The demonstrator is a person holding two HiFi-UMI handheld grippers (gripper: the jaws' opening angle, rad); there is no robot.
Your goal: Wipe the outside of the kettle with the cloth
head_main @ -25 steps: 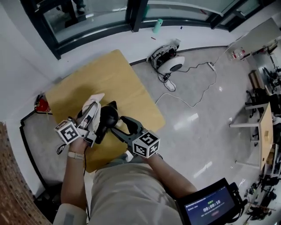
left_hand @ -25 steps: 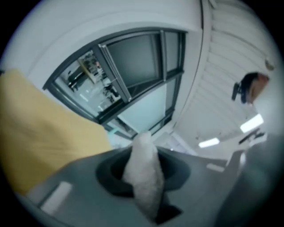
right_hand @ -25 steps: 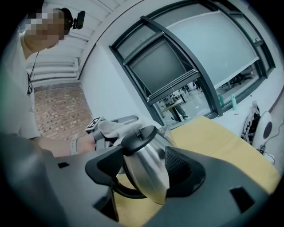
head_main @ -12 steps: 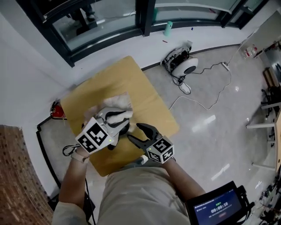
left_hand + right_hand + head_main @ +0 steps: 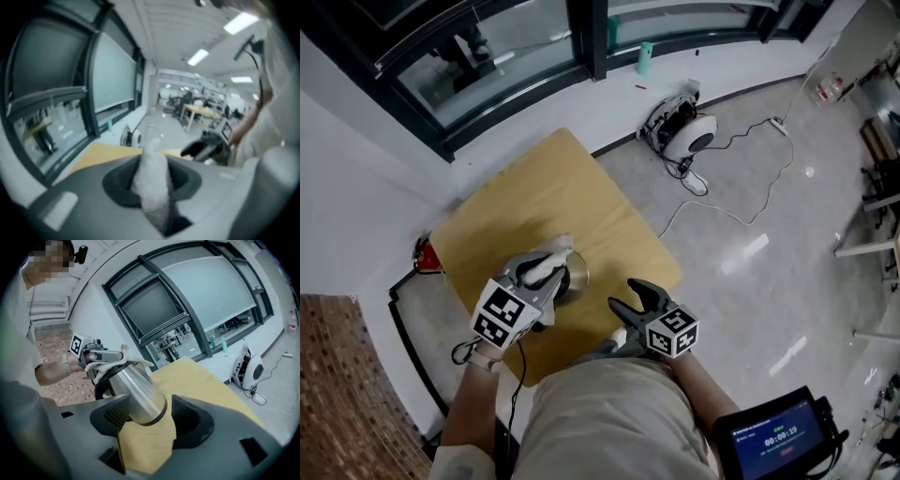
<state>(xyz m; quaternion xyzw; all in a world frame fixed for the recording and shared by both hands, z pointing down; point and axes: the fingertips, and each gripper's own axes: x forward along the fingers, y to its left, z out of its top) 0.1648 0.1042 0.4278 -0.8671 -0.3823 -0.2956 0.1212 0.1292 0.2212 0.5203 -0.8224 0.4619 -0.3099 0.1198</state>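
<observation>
On the yellow table [image 5: 525,187], the kettle [image 5: 140,397] stands near the front edge. The left gripper [image 5: 546,274] is clamped on the white cloth [image 5: 152,187] and holds it against the kettle's top by the handle, presumably to wipe there. The right gripper [image 5: 626,298] has its jaws wide apart and empty. It sits near the kettle without touching, probably ready to steady it.

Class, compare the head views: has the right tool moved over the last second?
Yes. The right tool has drawn back from the kettle to the near edge of the table.
</observation>
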